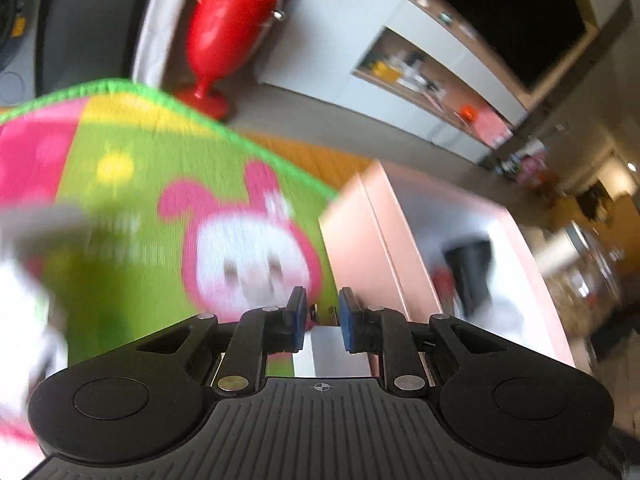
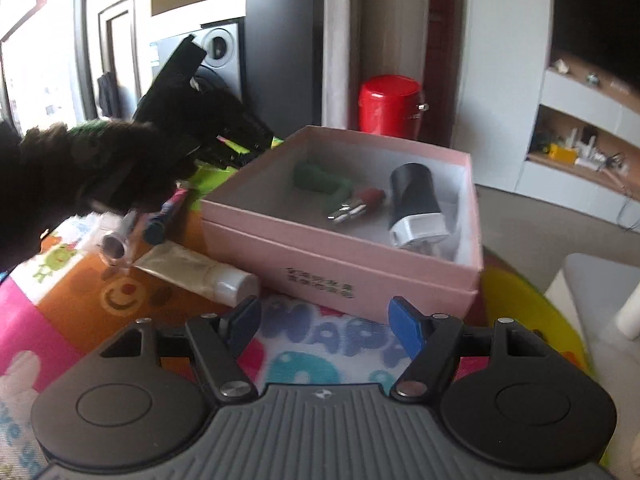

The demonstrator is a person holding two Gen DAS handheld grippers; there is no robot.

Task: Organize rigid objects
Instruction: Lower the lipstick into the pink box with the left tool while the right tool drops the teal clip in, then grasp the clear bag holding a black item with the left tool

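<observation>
Your left tongs (image 1: 322,316) are drawn close, only a narrow slot between the blue pads, and nothing shows clamped in that slot in their own view. From the right wrist view, though, the left tongs (image 2: 224,148) sit dark against the window light, and a silvery pen-like tube (image 2: 120,236) hangs below your gloved hand (image 2: 100,168); whether the pads or the glove carry it you cannot tell. Your right tongs (image 2: 324,326) stand about halfway open and hold nothing, hovering over the colourful mat (image 2: 320,344).

Just ahead of the right tongs lies the near wall of the pink box (image 2: 340,268), a square open carton with a white lining and small black print on its front. Its near right corner comes close to the right pad; to the left of it there is open mat. Inside the box lie a black cylinder with a white cap (image 2: 412,208), a red and silver lipstick (image 2: 360,202) and a green piece (image 2: 316,180), with bare lining around them.

On the mat left of the box rests a beige tube with a white cap (image 2: 200,272), tilted, its cap near the box front. A blue-tipped marker (image 2: 164,216) lies behind it.

The left wrist view is blurred: it shows the mat's green edge (image 1: 240,136), the box's pink side (image 1: 360,248) right of the tongs, and a red stool (image 1: 224,40) beyond, which the right view shows only in part.
</observation>
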